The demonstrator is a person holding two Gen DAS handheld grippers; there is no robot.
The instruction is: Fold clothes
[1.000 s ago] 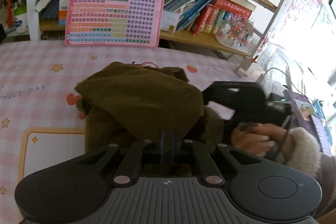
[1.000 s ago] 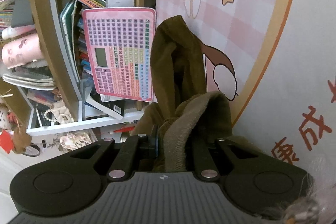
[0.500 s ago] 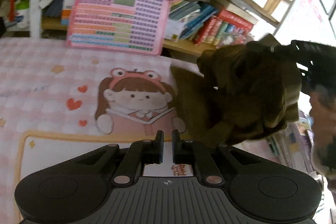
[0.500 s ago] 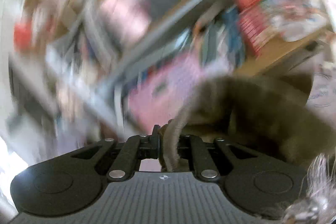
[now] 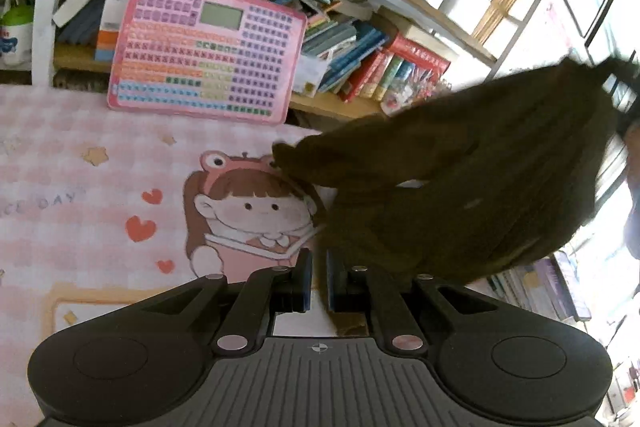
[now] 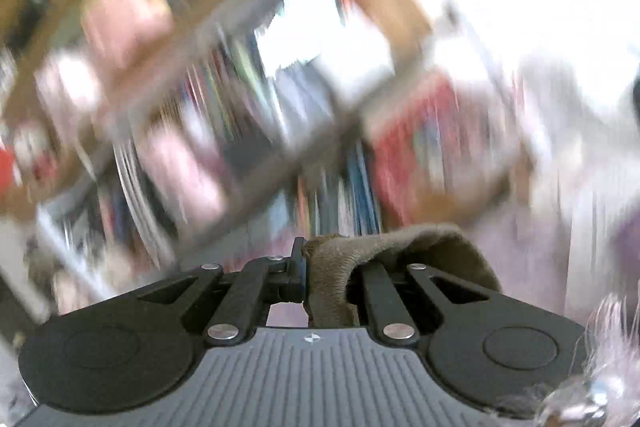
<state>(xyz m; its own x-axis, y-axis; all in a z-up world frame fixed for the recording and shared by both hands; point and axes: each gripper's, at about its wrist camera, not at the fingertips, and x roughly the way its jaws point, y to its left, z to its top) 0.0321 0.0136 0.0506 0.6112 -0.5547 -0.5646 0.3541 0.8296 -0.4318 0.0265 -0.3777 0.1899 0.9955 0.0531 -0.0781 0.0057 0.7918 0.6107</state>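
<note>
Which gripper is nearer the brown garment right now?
Right. The right gripper has its jaws shut on the brown garment. The left gripper is shut and empty, with the garment hanging just beside it.

Two wrist fisheye cameras, each looking forward along its own tongs.

The left view looks slanting down, close over the pink checked desk mat [image 5: 80,147], toward the bookshelf [image 5: 360,39] behind. The right view faces level at the same bookshelf [image 6: 248,131], heavily blurred. Both share the shelf and the brown garment [image 5: 460,195] [image 6: 340,271].
</note>
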